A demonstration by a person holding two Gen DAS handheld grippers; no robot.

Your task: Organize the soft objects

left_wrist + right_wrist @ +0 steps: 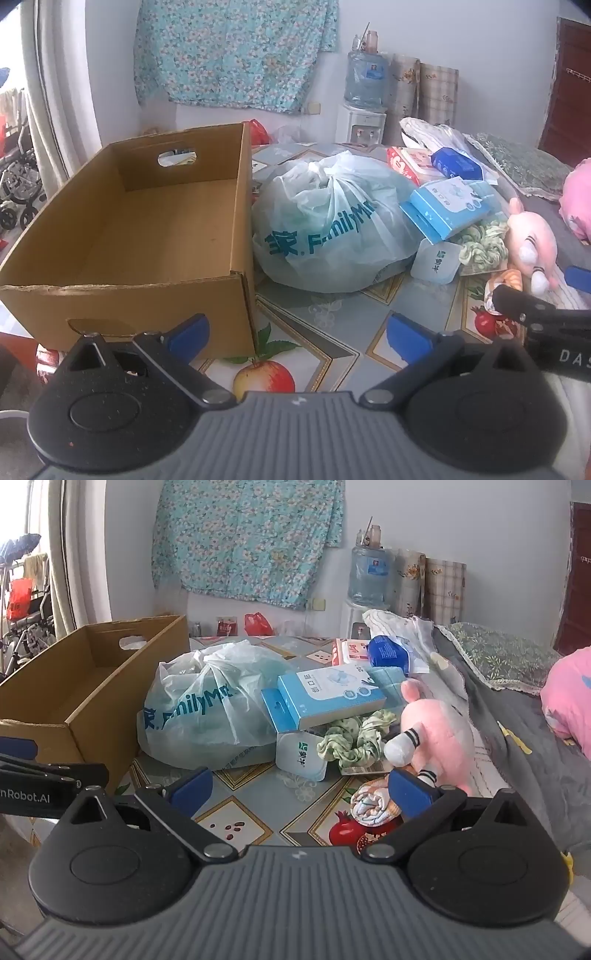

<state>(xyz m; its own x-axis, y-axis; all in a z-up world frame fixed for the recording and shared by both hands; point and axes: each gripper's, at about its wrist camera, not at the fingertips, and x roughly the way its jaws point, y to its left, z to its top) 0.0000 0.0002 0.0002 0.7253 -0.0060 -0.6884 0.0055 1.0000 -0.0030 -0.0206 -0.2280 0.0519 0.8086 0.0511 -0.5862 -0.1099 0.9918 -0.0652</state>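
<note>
Left gripper (299, 338) jaws spread wide, nothing between them, hovering tilted down over the fruit-print tablecloth (314, 332) just in front of the cardboard box (147, 229). Right gripper (301, 788) also wide open and empty, tilted down over the same cloth, its right fingertip just in front of a small rolled orange-and-white cloth (373, 805). Each gripper shows at the edge of the other's view.

Box sits on the left side of the table, open top, inside bare, handle cutout in the far wall, torn near rim. Touching its right wall: a tied pale-green plastic shopping bag (325, 229), stuffed full, blue print on its side. Right of the bag, a white sealed tub (301, 755) lies tilted on the cloth, and beside that a green frilly scrunchie (354, 742). A light-blue box (325, 694) rests partly on top of the tub and scrunchie, leaning against the bag. Pink plush toy (439, 734) lies at the right table edge, striped white feet pointing toward the near side, touching the scrunchie area.

Further back: a red-and-white pack (351, 650), a dark-blue pack (388, 651), crumpled white fabric (399, 624). Right of the table, a grey bedcover (517, 746) with a pink pillow (569, 701). Far wall: floral blue cloth (247, 539) hanging, water dispenser with bottle (369, 572).
</note>
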